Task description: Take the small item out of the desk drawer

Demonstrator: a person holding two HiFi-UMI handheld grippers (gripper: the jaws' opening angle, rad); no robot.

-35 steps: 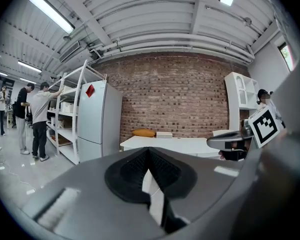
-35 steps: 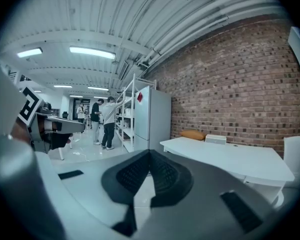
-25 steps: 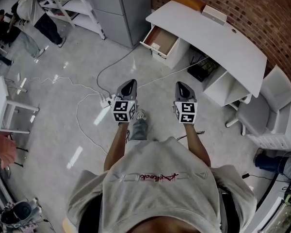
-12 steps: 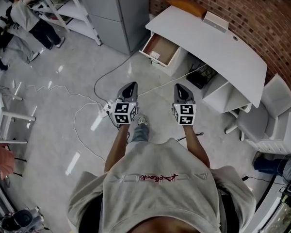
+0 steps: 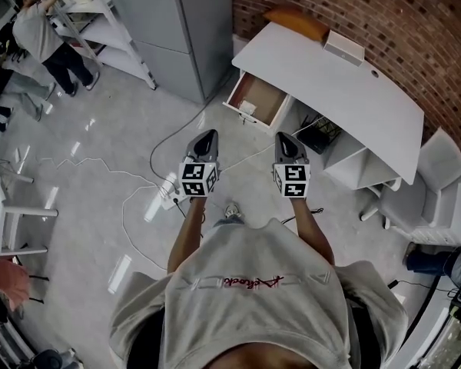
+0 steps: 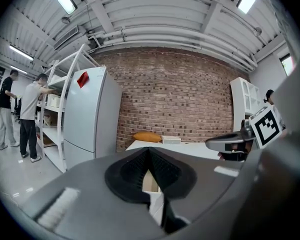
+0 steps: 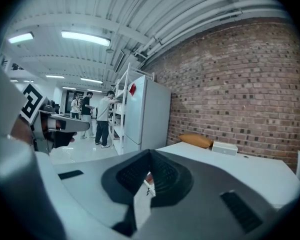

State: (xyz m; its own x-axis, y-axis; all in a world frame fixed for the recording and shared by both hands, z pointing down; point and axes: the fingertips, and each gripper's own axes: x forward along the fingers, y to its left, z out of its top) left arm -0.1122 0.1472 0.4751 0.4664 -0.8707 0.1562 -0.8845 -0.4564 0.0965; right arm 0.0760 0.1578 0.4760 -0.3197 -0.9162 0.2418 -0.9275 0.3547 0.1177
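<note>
The white desk (image 5: 346, 79) stands against the brick wall, its drawer (image 5: 260, 98) pulled open over the floor. A small white item (image 5: 248, 107) lies at the drawer's front left corner. Both grippers are held side by side in mid-air, well short of the drawer and pointing toward it. My left gripper (image 5: 207, 135) is shut with nothing in it, and my right gripper (image 5: 285, 137) likewise. In the left gripper view the jaws of the left gripper (image 6: 149, 151) meet at the tip. The right gripper (image 7: 150, 153) looks the same in its own view.
A grey cabinet (image 5: 180, 29) stands left of the drawer. Cables (image 5: 169, 121) and a power strip (image 5: 167, 191) lie on the floor below the grippers. An orange cushion (image 5: 296, 18) and a white box (image 5: 344, 48) sit on the desk. A chair (image 5: 430, 183) is at right; people stand by shelves (image 5: 42, 21).
The person has stepped forward, so desk and drawer sit slightly nearer and lower in view. Both grippers stay shut and level.
</note>
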